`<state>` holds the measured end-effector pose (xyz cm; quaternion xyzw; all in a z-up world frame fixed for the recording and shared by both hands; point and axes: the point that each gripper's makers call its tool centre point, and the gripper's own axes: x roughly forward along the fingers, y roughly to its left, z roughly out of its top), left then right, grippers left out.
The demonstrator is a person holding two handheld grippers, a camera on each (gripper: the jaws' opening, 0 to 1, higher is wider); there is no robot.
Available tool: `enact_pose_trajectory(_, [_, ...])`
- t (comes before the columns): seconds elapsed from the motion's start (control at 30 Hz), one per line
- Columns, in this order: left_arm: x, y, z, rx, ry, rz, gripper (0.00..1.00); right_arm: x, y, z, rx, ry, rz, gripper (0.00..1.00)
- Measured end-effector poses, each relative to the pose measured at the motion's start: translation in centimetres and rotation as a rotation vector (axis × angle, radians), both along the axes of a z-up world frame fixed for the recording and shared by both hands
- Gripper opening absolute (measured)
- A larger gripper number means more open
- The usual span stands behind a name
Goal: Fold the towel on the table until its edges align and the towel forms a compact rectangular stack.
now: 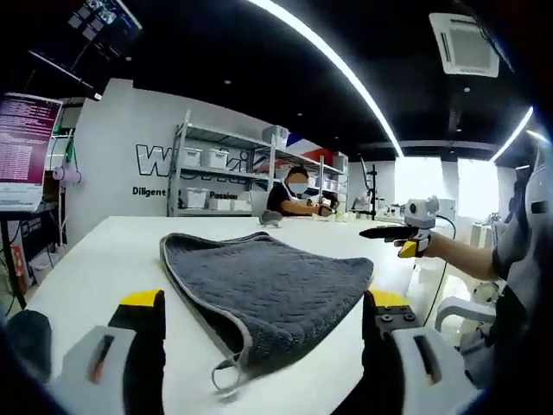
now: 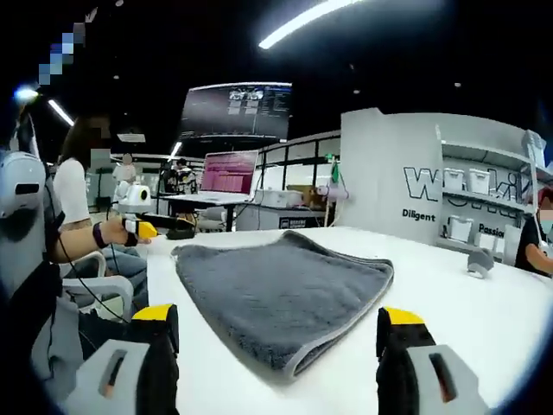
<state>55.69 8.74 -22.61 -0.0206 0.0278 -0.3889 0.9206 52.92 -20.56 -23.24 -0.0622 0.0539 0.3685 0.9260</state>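
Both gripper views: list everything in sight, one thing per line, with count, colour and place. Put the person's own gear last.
Towel: one, grey, folded over on the table, hanging loop at its near corner.
Table: one, white, under the towel.
Small object: one, grey, far side of the table; too small to identify.
Shelving: one unit, white, holding pale bins, against the back wall.
Screens: several, showing text, around the room.
Left gripper: yellow-tipped jaws, apart, before the towel.
Right gripper: yellow-tipped jaws, apart, before the towel.
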Motion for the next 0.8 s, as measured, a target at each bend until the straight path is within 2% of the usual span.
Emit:
enact_pose_trajectory(0.17, [-1.1, -0.2, -0.7, 0.023, 0.007, -0.003, 0.99, -1.2, -0.6, 0.4, 0.031, 0.001, -0.026, 0.99])
enact_pose_trajectory(0.3, [-1.7, 0.2, -1.4, 0.049, 0.024, 0.009, 0.99, -1.3, -1.3, 0.5, 0.041, 0.005, -0.047, 0.99])
enact_pose_trajectory(0.5, [-1.5, 1.5, -1.9, 0.021, 0.049, 0.044, 0.99, -1.3, -1.7, -0.7, -0.016, 0.030, -0.049, 0.99])
enact_pose_trajectory(0.63, [-1.5, 2.2, -2.2, 0.036, 0.050, 0.065, 0.99, -1.5, -1.9, -1.2, -0.005, 0.048, -0.036, 0.99])
enact_pose_trajectory(0.8, [-1.7, 2.3, -2.4, 0.053, 0.042, 0.077, 0.99, -1.5, -2.6, -1.5, 0.002, 0.053, -0.064, 0.99])
